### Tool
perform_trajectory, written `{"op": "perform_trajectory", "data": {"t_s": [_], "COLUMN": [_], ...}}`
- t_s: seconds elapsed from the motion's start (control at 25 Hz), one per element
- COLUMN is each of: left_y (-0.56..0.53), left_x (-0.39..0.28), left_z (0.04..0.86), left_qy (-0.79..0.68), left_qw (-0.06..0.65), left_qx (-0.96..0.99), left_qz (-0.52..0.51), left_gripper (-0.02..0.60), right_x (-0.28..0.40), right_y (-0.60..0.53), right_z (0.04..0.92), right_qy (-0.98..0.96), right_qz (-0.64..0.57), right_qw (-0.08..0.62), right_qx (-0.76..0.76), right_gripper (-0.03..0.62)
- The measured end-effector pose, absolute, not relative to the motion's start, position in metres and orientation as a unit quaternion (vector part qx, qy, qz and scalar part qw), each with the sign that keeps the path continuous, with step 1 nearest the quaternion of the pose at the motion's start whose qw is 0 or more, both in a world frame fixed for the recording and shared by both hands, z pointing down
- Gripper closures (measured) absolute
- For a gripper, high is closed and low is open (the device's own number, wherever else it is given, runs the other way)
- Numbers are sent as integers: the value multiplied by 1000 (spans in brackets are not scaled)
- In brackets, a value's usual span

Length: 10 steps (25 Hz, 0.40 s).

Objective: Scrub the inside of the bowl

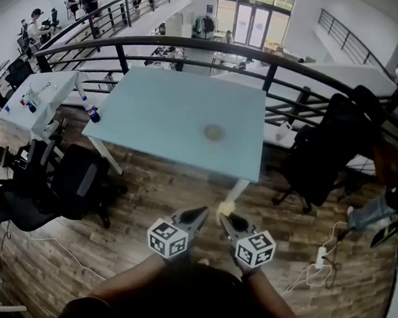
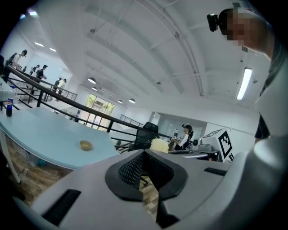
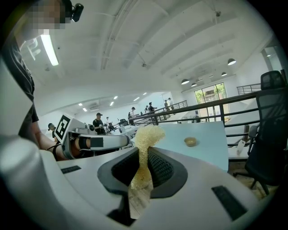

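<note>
The small tan bowl (image 1: 214,132) sat alone near the middle of the pale blue table (image 1: 155,109), upright and well apart from both grippers; in the left gripper view it (image 2: 86,145) showed as a low round dish on the tabletop (image 2: 40,130), and in the right gripper view it (image 3: 190,142) lay beyond the tool's tip on the same surface (image 3: 209,148); the inside of the bowl could not be made out

The left gripper (image 1: 202,214) was held off the near edge of the table, above the wooden floor (image 1: 148,185); its fingers (image 2: 130,170) were closed together with nothing between them

The right gripper (image 1: 224,219) was just beside it, tips nearly meeting; its fingers (image 3: 160,169) were clamped on a yellow mesh scrub pad (image 3: 145,137), pinched narrow between the pads and fanning out above them; from the head view the pad (image 1: 226,208) stood just in front of the table's near corner, not touching the bowl

A capped bottle (image 1: 92,114) stood at the table's left corner; a black office chair (image 1: 79,179) was on the floor to the left; a dark railing (image 1: 195,46) curved behind the table
</note>
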<state>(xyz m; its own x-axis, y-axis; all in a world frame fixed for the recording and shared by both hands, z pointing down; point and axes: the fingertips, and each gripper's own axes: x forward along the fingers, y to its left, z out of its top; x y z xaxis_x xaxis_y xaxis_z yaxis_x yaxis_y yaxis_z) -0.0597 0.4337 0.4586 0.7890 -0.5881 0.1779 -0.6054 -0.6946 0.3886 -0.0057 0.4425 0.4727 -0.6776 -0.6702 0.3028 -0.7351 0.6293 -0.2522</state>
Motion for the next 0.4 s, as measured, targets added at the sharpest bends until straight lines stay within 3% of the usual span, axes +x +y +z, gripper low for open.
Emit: {"op": "perform_trajectory", "data": {"t_s": [0.4], "left_y": [416], "left_x": [-53], "left_z": [459], "left_qy": [-332], "left_qw": [207], "left_qx": [920], "left_qz": [25], "left_gripper": [583], "right_x": [5], "right_y": [424], "right_z": [471], "right_qy": [-901], "right_qz": [174], "right_qw": [79], "right_qx": [390], "right_gripper": [530]}}
